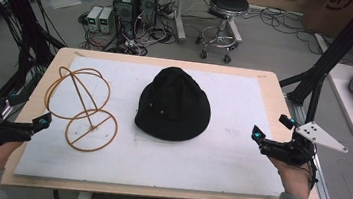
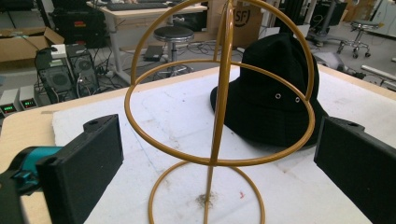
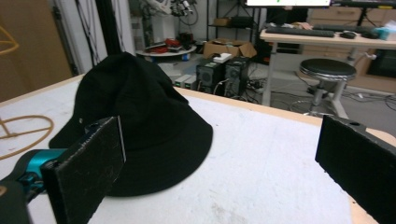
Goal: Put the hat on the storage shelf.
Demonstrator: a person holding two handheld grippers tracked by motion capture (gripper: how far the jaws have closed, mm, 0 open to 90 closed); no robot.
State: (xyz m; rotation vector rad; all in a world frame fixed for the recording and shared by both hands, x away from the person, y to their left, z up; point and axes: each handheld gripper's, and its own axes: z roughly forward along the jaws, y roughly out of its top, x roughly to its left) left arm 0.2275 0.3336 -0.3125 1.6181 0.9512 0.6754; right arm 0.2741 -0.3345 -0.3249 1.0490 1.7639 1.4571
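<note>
The black hat [image 1: 174,105] lies mid-surface, the wire stand [image 1: 82,109] upright to its left; both grippers [image 1: 43,123] [image 1: 259,139] wait at the near edges, jaws apart. A careless nudge could tip the light stand

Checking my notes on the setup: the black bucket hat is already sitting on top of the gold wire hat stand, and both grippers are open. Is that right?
Not quite. The black bucket hat lies flat on the white mat, beside the gold wire hat stand, which stands bare; the high view shows them apart. The rest holds: the left gripper and right gripper are both open.
</note>
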